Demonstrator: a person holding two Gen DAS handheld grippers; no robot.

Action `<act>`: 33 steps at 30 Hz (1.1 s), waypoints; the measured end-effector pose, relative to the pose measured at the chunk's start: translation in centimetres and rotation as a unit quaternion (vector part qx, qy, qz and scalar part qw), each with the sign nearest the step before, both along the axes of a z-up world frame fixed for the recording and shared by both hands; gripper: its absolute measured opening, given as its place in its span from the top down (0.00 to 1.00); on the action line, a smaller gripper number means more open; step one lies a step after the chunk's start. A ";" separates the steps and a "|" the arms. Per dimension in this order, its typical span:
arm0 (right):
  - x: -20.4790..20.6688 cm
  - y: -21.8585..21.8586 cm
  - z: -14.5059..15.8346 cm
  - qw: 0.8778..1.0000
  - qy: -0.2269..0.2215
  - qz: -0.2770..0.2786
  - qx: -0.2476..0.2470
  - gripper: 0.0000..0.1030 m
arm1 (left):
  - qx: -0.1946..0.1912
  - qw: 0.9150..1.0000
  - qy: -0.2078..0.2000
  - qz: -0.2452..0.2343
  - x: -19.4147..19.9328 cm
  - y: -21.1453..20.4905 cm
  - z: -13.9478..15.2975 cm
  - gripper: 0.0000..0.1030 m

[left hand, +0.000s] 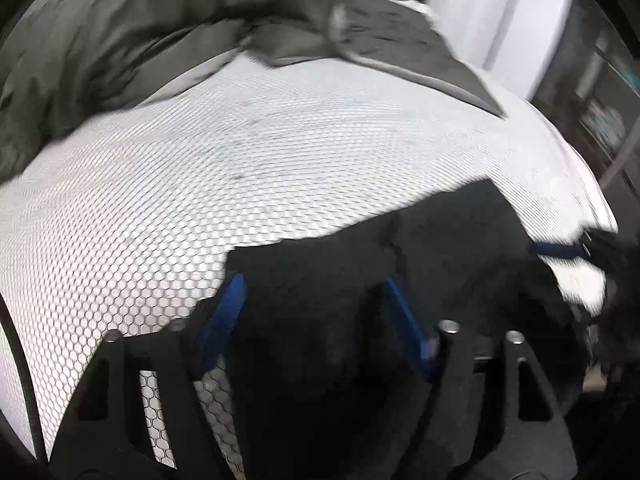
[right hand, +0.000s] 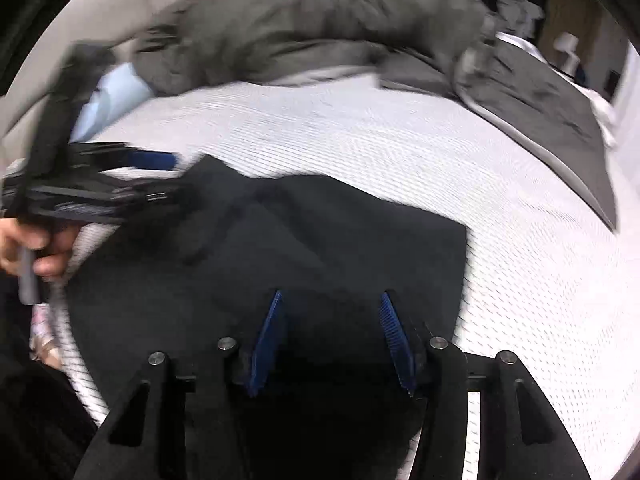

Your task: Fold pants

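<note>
Pants [right hand: 304, 240]: dark, matte cloth, folded flat on a white honeycomb-mesh mattress [left hand: 200, 168], beneath both pairs of blue ribbed fingers. Left gripper [left hand: 312, 292] and right gripper [right hand: 330, 304]: fingers parted, gripping nothing. Rumpled grey duvet [right hand: 320, 28] beyond the fingertips.

Grey duvet [right hand: 320, 28] bunched across white mesh mattress [left hand: 200, 184].

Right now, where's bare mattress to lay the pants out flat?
Free: the wide white mattress strip between the black pants and the grey duvet, running on past the pants' far-side edge in the right wrist view. Crowded: the near edge, where the pants and both grippers sit, and the duvet side.
</note>
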State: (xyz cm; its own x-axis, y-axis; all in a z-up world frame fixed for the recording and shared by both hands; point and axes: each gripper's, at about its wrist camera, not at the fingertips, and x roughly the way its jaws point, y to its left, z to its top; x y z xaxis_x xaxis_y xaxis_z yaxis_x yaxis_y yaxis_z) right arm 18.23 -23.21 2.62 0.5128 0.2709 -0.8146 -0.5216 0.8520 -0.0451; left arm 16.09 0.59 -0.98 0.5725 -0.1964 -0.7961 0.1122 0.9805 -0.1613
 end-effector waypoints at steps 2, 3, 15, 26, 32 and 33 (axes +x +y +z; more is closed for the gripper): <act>-0.1 2.1 0.0 1.000 0.006 0.026 0.004 0.50 | -0.005 1.000 0.021 0.013 0.8 0.3 -1.2 0.43; 0.0 3.0 -0.4 0.999 0.013 0.035 -0.003 0.50 | -0.002 1.000 0.025 0.013 1.0 0.2 -1.7 0.42; -1.7 -0.8 -1.9 0.999 0.018 0.034 -0.022 0.50 | 0.012 0.997 -0.037 -0.062 -6.4 -1.3 1.8 0.33; -3.4 3.2 -4.1 0.997 0.051 0.041 -0.046 0.51 | 0.058 0.981 -0.024 -0.185 -10.8 -4.7 -1.0 0.33; -6.4 0.8 -0.6 0.999 0.016 0.043 0.004 0.53 | 0.012 0.981 -0.055 -0.186 -14.0 -3.2 1.4 0.33; -7.4 1.6 0.0 0.998 0.013 0.055 0.016 0.53 | 0.007 0.975 -0.059 -0.214 -14.9 -4.2 1.5 0.31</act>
